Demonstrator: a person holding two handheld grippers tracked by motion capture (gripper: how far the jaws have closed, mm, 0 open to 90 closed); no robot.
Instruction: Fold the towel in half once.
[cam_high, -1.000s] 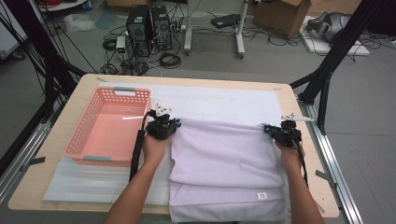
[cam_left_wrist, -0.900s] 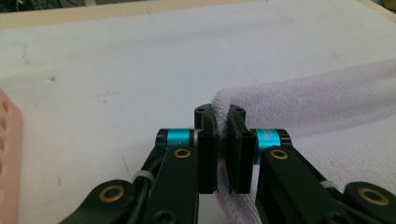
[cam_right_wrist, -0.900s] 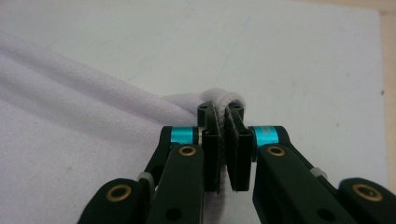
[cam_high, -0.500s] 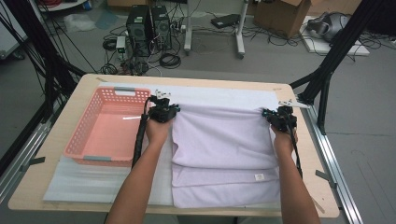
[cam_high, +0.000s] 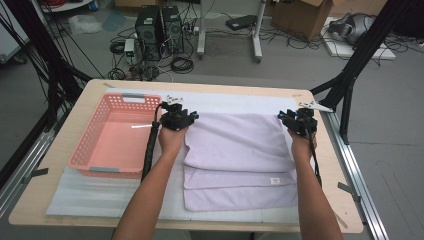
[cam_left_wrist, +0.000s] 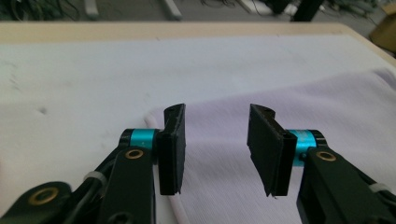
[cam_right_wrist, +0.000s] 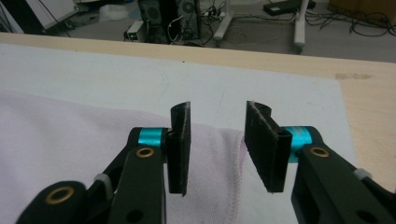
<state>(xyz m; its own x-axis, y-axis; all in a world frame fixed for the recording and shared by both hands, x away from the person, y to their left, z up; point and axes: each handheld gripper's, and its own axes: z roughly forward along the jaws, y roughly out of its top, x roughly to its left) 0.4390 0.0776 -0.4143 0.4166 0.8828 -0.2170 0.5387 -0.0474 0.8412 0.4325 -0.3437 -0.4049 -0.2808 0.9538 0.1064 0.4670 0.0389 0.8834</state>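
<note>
Both forearms extend forward, roughly parallel; left gripper (cam_high: 178, 118) and right gripper (cam_high: 299, 120) held level, jaws of each spread apart, nothing clamped

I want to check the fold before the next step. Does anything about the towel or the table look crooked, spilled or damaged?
Nothing serious stands out. The lilac towel lies folded in layers whose near edges are stepped, not flush. Both the left gripper and the right gripper are open at its far corners. The pink basket sits square and undamaged.
</note>
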